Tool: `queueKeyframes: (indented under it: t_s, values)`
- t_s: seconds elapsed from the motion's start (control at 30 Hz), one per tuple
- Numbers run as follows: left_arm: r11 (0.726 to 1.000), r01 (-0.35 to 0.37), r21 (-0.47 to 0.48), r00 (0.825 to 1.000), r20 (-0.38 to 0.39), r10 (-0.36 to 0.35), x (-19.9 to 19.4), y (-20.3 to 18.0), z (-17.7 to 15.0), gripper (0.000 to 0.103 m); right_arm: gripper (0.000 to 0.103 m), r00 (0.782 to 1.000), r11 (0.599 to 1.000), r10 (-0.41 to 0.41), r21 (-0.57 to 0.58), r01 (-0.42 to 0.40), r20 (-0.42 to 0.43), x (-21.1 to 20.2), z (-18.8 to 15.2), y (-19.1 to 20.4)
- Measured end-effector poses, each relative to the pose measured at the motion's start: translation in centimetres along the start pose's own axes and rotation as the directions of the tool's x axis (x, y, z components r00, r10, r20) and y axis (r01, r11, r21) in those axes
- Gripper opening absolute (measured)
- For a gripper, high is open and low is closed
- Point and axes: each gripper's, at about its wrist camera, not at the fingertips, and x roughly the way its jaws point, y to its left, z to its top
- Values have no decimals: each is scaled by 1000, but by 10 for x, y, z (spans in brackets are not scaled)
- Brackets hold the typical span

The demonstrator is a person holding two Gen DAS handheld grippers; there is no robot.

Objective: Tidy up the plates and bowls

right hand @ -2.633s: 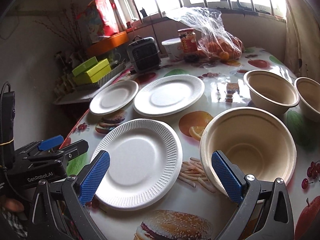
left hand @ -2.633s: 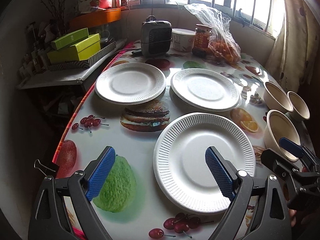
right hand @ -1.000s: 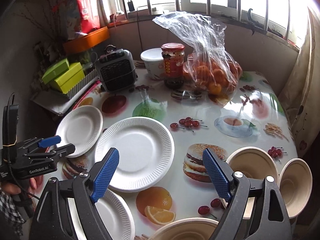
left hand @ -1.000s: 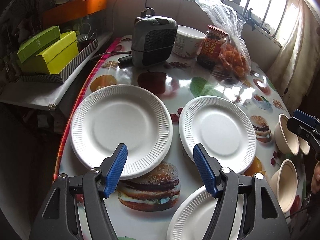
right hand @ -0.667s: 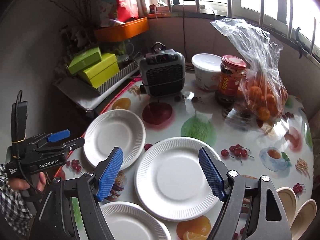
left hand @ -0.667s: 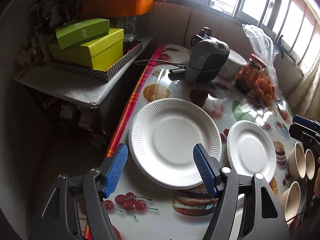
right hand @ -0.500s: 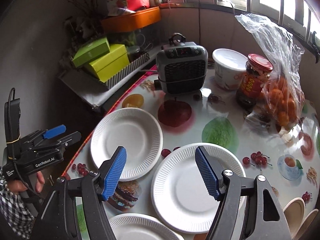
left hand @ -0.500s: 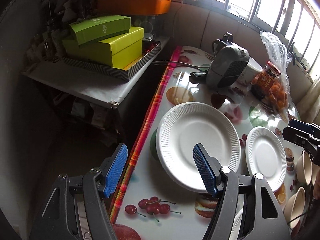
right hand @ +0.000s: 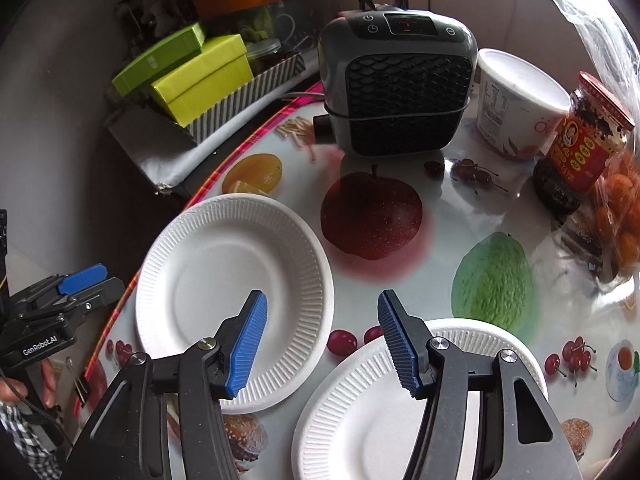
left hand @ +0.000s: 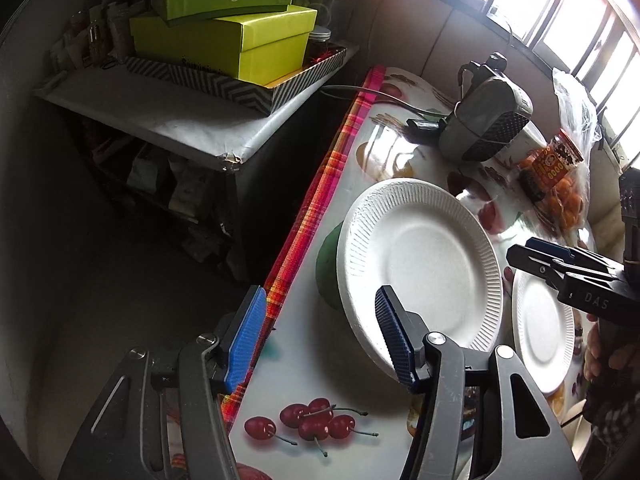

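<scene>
A: Left gripper [left hand: 320,338] — where does the plate lie against it?

B: The far plate [left hand: 420,260] sits flat on the surface [left hand: 316,364], near its striped edge. The gripper's right finger overlaps the plate's near rim in view; the left finger [left hand: 248,336] hangs over the surface edge. The plate is not between the fingers, and whether the right finger touches the rim I cannot tell.

A: Finger state?

B: Partly apart and closing, with nothing gripped. The gripper is pitched steeply down at the surface.

A: Right gripper [right hand: 318,344]?

B: Also tilted steeply down. Its left finger [right hand: 248,340] hangs above the far plate's near right rim; its right finger stands over the far rim of the second plate [right hand: 400,412]. The gap between the two plates falls between the fingers. Fingers half apart and closing, holding nothing.

A: Hands?

B: In the right wrist view, a hand [right hand: 46,380] in a checked sleeve holds the left gripper at the left edge, beside the far plate. In the left wrist view, the right gripper reaches in from the right, above the second plate.

A: Surroundings?

B: A heater [right hand: 396,88], tub [right hand: 516,108], jar [right hand: 580,140] and bag of oranges [right hand: 620,208] stand at the far side, well apart from both plates.
</scene>
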Motion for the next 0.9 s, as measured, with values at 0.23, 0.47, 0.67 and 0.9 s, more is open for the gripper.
queueKeyframes:
  t_s: [0.23,0.47,0.67,0.9]
  values:
    - [999,25,-37,999,-28,-26,13,4,-1,47,47,999,998,12,59,-10,-34,19,3,-15]
    - [998,50,-45,997,-51,-53,22,1,-2,39,41,998,998,36,61,-33,-50,28,3,-15]
    - [996,71,-56,996,-55,-74,23,0,-2,32,28,997,997,54,50,-52,-52,27,2,-10]
    - [996,77,-50,996,-52,-79,22,-4,-1,22,17,997,998,56,43,-54,-51,26,2,-7]
